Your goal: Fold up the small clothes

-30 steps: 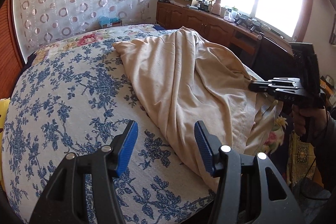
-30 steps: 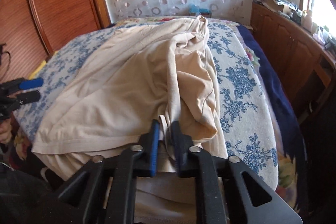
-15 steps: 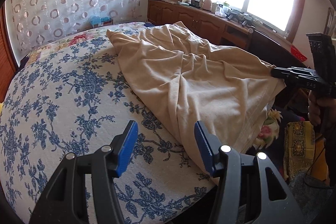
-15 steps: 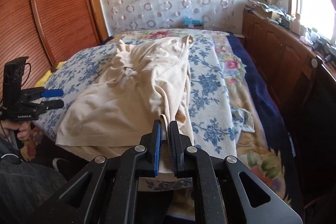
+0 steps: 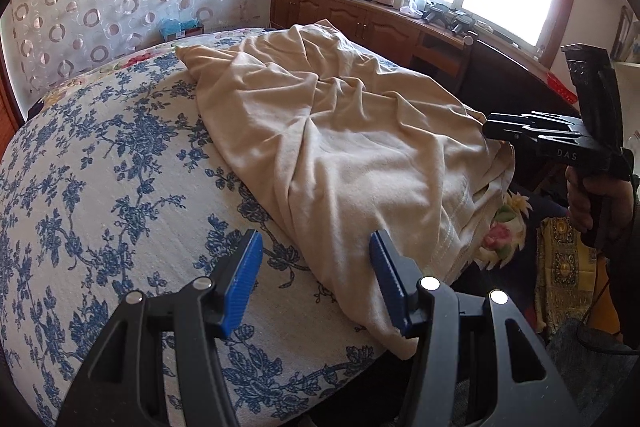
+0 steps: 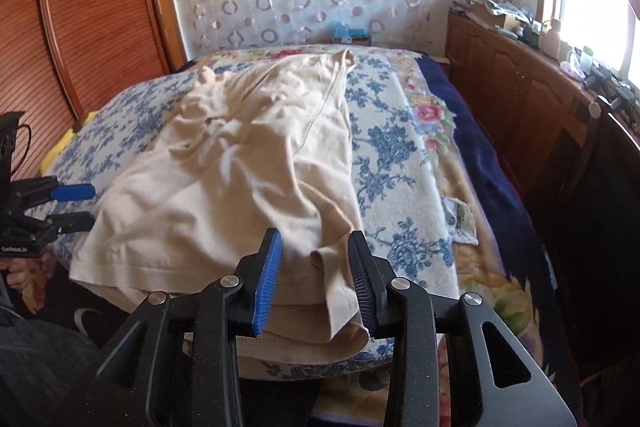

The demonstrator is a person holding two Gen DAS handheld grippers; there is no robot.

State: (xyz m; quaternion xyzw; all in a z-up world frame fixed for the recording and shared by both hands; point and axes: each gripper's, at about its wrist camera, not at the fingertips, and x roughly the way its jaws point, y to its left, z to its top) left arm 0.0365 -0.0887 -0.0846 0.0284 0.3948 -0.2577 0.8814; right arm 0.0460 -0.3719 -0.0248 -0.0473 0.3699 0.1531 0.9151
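A beige garment (image 5: 340,147) lies crumpled lengthwise on the blue-flowered bedspread (image 5: 100,187), its hem hanging over the near edge. My left gripper (image 5: 316,279) is open and empty, just in front of the garment's near left corner. My right gripper (image 6: 314,275) is open, with a fold of the garment (image 6: 248,179) lying between its fingers, not pinched. The right gripper also shows at the right of the left wrist view (image 5: 496,131). The left gripper shows at the left of the right wrist view (image 6: 76,207).
A wooden headboard (image 6: 92,11) stands to the left of the bed. A wooden cabinet (image 6: 520,99) with clutter runs under the window on the right. A dark blue and floral blanket (image 6: 480,167) covers the bed's right side.
My right gripper has opened and let go of the garment, which has dropped flat onto the bed. The garment was pulled toward the near edge. My left gripper stayed open.
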